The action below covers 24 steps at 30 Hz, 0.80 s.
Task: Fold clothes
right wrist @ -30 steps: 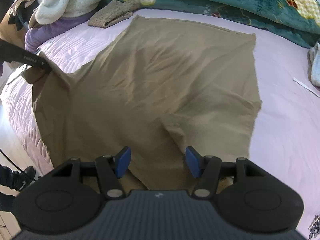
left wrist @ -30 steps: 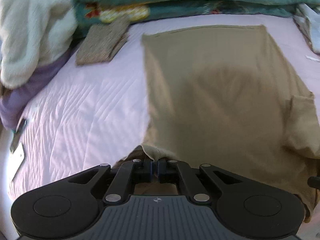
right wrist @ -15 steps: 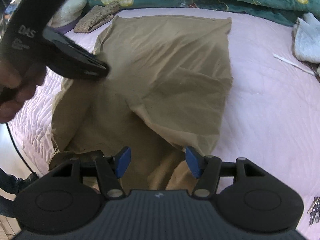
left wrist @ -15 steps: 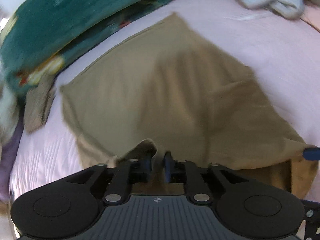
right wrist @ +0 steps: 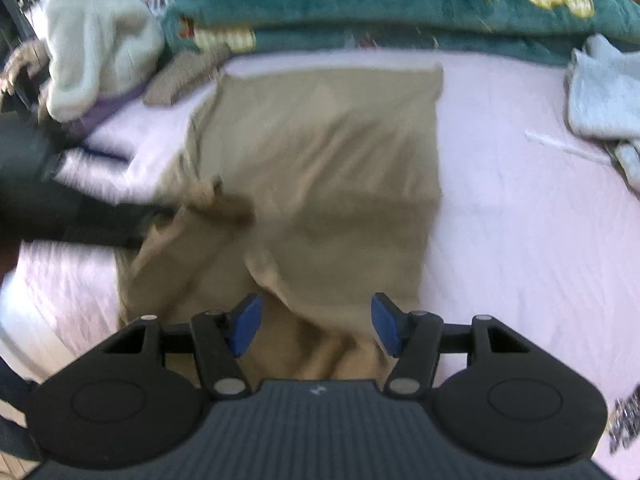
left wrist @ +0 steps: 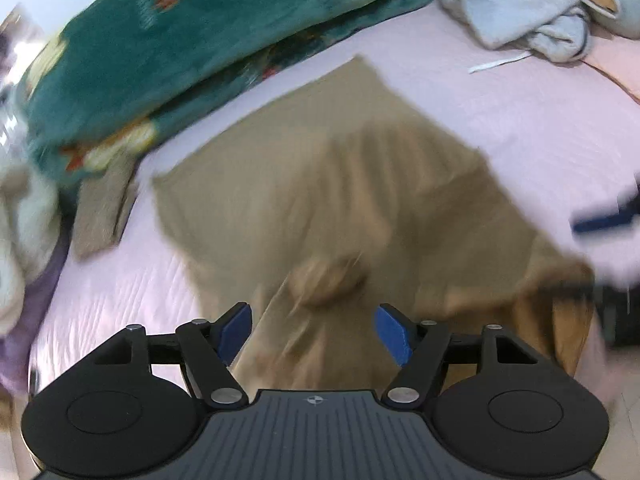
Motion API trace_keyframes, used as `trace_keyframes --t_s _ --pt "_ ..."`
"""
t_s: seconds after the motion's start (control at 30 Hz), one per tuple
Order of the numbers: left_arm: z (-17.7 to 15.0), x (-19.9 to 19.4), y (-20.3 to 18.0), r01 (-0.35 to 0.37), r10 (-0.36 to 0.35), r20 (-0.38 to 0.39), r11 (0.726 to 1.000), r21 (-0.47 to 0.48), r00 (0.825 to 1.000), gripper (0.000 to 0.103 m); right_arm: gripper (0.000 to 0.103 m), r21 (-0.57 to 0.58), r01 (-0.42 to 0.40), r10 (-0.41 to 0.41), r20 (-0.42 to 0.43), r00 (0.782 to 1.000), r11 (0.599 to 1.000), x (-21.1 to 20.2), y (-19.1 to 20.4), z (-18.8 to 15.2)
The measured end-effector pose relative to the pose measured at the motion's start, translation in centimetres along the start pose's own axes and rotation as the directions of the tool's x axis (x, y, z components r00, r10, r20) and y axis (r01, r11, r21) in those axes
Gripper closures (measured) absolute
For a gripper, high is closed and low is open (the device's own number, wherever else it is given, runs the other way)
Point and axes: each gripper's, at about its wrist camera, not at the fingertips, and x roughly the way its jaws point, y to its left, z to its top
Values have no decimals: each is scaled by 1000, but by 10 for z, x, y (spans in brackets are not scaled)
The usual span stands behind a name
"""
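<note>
Side-fold step: left gripper (left wrist: 314, 334) jaws opening, nothing pinched, right gripper (right wrist: 316, 324) released too, tan garment (right wrist: 320, 168) lying partly folded on the pink bed (right wrist: 520, 200); next probably regrasp the near hem.

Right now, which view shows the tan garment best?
The right wrist view: the tan garment shows its far edge and both side edges. The left wrist view shows it more blurred, its right part partly hidden.

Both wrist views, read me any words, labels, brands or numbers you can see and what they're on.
None can be read.
Left hand-held gripper: only a small round emblem on its body, no letters.
Right hand-held gripper: a small mark, too blurred to read.
Green blanket: pictures only.
</note>
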Motion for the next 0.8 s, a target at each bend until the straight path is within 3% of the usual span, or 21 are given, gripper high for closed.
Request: trace_keyframes --t_s 0.1,0.2,0.33,0.4,0.53,0.63,0.8 --pt "-42 12 21 -3 1 -24 996 -88 1000 33 42 -69 -46 48 28 998 997 19 28 25" --pt "-66 35 23 32 -32 9 995 -94 999 33 42 -152 -117 126 50 991 981 46 59 50" --pt "-77 56 7 151 -149 38 986 -67 988 33 42 -222 -216 225 13 974 951 88 96 79" --pt "-84 66 0 226 -225 14 972 -63 974 33 42 -257 -265 269 -22 963 929 110 114 88" --pt "-106 83 -3 256 -260 -25 961 -104 965 33 42 -208 -357 343 -103 934 910 141 125 94" --pt "-112 90 0 277 -281 -30 956 -100 959 32 42 -128 -376 357 -149 922 918 160 122 99" --pt "-120 93 -5 290 -293 -30 954 -69 956 31 38 -112 -396 372 -186 909 911 169 123 94"
